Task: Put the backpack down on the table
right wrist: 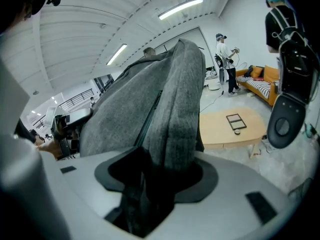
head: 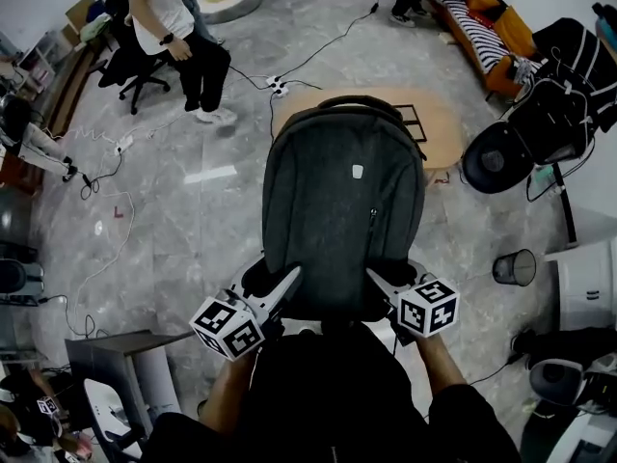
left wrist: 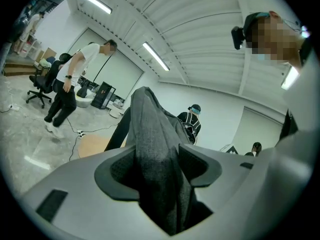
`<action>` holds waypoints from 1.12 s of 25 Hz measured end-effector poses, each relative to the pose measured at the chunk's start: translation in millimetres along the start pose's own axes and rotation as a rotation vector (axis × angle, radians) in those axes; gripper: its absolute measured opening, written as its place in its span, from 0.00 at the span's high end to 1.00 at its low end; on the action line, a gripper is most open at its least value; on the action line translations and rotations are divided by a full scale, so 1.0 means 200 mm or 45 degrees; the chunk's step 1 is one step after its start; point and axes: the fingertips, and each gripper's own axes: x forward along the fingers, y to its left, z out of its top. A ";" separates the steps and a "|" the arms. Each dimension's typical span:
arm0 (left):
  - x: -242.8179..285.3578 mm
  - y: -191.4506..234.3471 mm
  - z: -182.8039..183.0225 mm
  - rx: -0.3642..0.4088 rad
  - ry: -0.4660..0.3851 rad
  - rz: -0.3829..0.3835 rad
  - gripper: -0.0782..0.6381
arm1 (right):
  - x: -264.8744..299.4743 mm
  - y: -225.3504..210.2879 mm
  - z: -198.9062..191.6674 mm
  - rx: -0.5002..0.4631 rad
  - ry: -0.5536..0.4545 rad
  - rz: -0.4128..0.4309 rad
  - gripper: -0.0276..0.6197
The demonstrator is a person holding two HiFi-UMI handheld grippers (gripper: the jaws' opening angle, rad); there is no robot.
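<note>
One grey backpack (head: 342, 210), one table (head: 445, 123), two grippers (left gripper (head: 289, 282), right gripper (head: 378, 280))

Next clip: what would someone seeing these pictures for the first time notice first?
The dark grey backpack fills the middle of the head view. It is held up by the left gripper and the right gripper, each with its jaws shut on fabric at the near end. Beyond it stands the low wooden table, which it does not yet rest on.

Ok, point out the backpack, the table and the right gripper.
backpack (head: 342, 210): head view, front panel.
table (head: 445, 131): head view, bare wooden top.
right gripper (head: 378, 280): head view, jaw tips on the backpack.
</note>
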 end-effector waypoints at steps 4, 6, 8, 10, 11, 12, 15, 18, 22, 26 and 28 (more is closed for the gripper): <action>0.08 0.01 0.03 0.003 -0.010 0.030 0.53 | 0.03 -0.07 0.06 -0.007 0.010 0.031 0.63; 0.09 0.01 0.03 0.001 -0.018 0.038 0.53 | 0.04 -0.09 0.06 -0.013 0.016 0.040 0.63; 0.11 0.02 0.03 -0.006 -0.021 0.045 0.53 | 0.05 -0.11 0.07 -0.015 0.024 0.045 0.63; 0.14 0.03 0.03 -0.011 -0.018 0.053 0.53 | 0.07 -0.14 0.09 -0.013 0.031 0.049 0.63; 0.16 0.04 0.03 -0.015 -0.016 0.058 0.53 | 0.08 -0.15 0.10 -0.012 0.034 0.051 0.63; 0.18 0.05 0.04 -0.020 -0.014 0.062 0.53 | 0.09 -0.17 0.11 -0.010 0.037 0.052 0.63; 0.24 0.09 0.06 -0.027 -0.012 0.067 0.54 | 0.13 -0.21 0.14 -0.004 0.049 0.054 0.63; 0.28 0.14 0.07 -0.033 -0.011 0.064 0.54 | 0.17 -0.24 0.17 -0.001 0.060 0.049 0.63; 0.35 0.22 0.11 -0.042 -0.004 0.052 0.54 | 0.24 -0.29 0.24 0.008 0.063 0.035 0.63; 0.46 0.31 0.18 -0.045 0.011 0.032 0.54 | 0.33 -0.35 0.32 0.027 0.065 0.013 0.63; 0.52 0.36 0.21 -0.050 0.018 0.023 0.54 | 0.38 -0.39 0.37 0.034 0.065 0.003 0.63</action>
